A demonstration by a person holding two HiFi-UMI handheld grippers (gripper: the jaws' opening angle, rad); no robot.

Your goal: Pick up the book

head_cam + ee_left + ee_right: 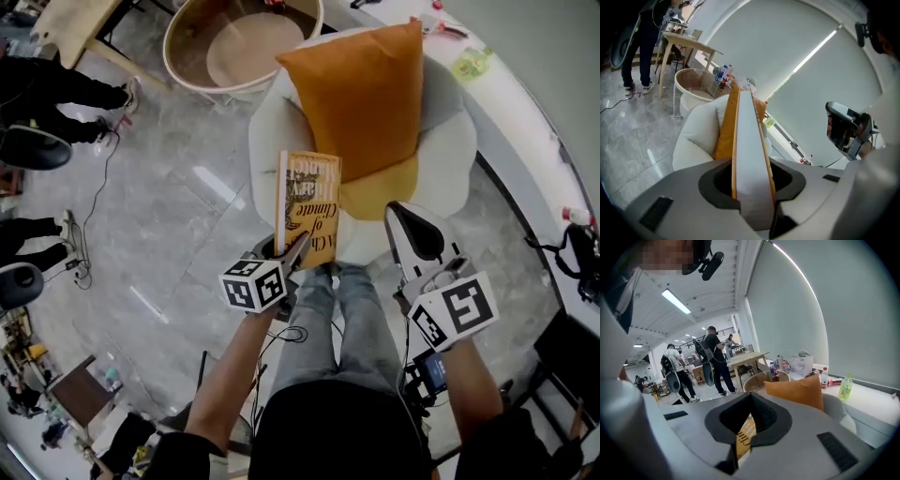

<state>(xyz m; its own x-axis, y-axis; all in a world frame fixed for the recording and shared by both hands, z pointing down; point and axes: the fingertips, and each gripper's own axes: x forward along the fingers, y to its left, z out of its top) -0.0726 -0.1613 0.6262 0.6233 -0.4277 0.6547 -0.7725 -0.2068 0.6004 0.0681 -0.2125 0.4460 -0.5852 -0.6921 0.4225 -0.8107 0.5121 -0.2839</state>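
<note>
Yellow book, just one, clamped in left tongs; right tongs closed, empty

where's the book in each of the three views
Head view: centre, the book stands upright, gripped by the left tool.
Left gripper view: centre, the book is edge-on, clamped between the jaws.
Right gripper view: the book is a yellow sliver low of centre.
Shared landmark: the orange cushion.
</note>
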